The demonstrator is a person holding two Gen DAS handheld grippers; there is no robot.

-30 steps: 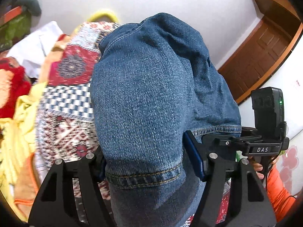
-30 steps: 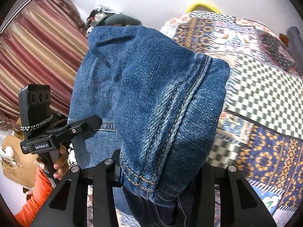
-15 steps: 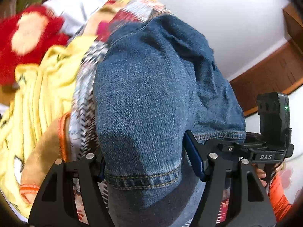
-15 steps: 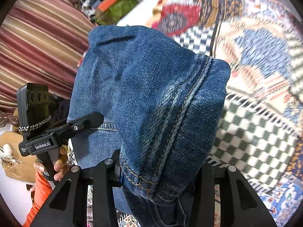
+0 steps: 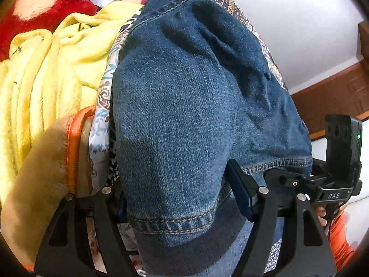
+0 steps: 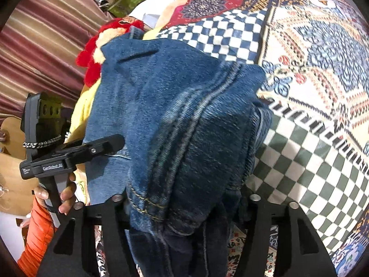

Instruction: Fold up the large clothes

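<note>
A pair of blue denim jeans [image 5: 184, 106] drapes over my left gripper [image 5: 182, 198], which is shut on a hemmed edge of the cloth. In the right wrist view the same jeans [image 6: 175, 127] hang over my right gripper [image 6: 184, 205], shut on a stitched seam edge. The denim hides both sets of pads. Each gripper shows in the other's view: the right one [image 5: 332, 184] at the far right, the left one [image 6: 69, 157] at the left, held by a hand in an orange sleeve.
A patchwork bedspread [image 6: 311, 73] with checkered and floral panels lies below and to the right. A yellow fleece blanket [image 5: 46, 73] and a red plush toy [image 5: 46, 2] lie to the left. A striped curtain [image 6: 39, 34] and a wooden door frame [image 5: 334, 97] bound the room.
Both grippers have tipped down toward the bed with the jeans still held. The wall and door have slid out of view, and the bedspread, yellow blanket and plush toy now fill the background.
</note>
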